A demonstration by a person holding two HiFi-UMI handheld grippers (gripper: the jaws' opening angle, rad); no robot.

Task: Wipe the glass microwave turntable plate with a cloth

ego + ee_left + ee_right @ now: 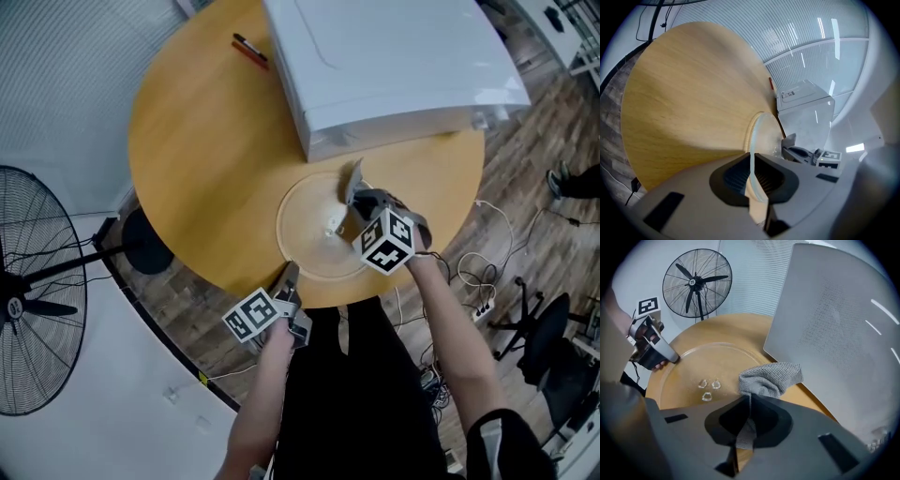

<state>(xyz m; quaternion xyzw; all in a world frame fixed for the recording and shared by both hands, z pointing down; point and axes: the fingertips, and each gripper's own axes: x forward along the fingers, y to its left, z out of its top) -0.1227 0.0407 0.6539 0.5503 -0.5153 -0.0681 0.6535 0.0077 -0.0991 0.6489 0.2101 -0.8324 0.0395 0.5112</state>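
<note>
Head view: wooden table [187, 141], microwave [394, 66], glass plate [309, 230] at the table's near edge, a pen [251, 49] only here. Left gripper view: left gripper [753, 158] pinches the plate's rim. Right gripper view: right gripper [749, 399] pinches a cloth [771, 378] over the plate

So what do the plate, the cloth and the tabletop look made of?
Tabletop: wood or wood-look laminate, smooth, with light grain. Plate: clear, glossy glass; that grain shows through it. Cloth: grey fabric, likely microfibre, matte, with a visibly woven texture.
</note>
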